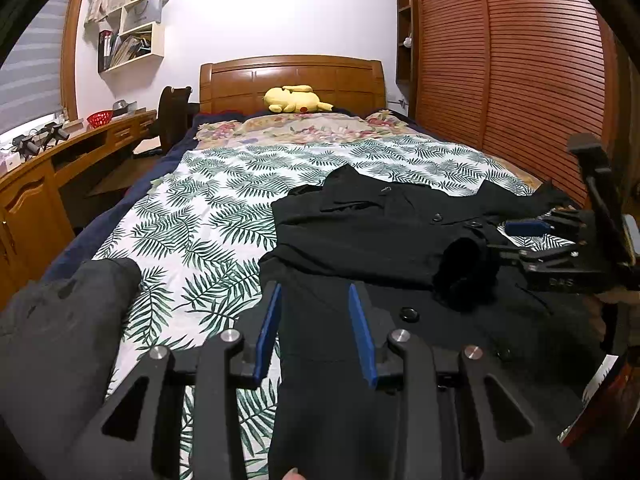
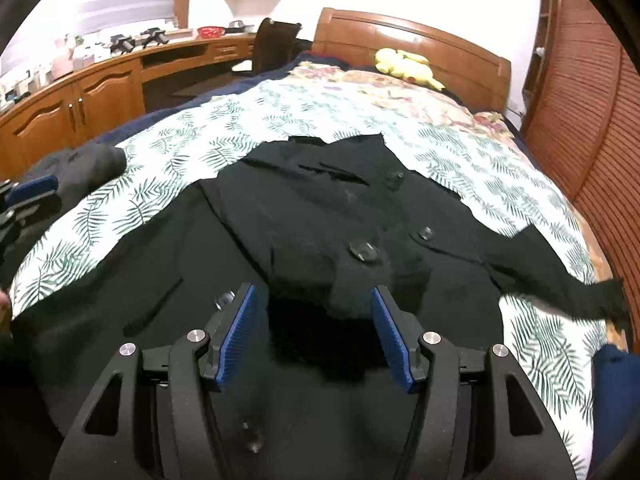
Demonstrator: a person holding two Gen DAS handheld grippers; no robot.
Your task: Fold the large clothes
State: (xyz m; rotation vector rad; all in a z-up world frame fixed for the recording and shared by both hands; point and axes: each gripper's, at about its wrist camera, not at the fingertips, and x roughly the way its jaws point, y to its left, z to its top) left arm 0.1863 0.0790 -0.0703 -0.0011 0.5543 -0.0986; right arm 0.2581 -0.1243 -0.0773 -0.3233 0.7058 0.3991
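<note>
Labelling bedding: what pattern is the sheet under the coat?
White sheet with green fern leaves; clearest in the left wrist view.

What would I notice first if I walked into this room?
Probably the big black coat spread flat on the leafy bedsheet, one sleeve reaching toward the bed's edge by the wardrobe. Next, the yellow plush toy lying against the wooden headboard at the far end. Close up, the right gripper with blue pads hangs open over the coat's folded-in sleeve.
</note>
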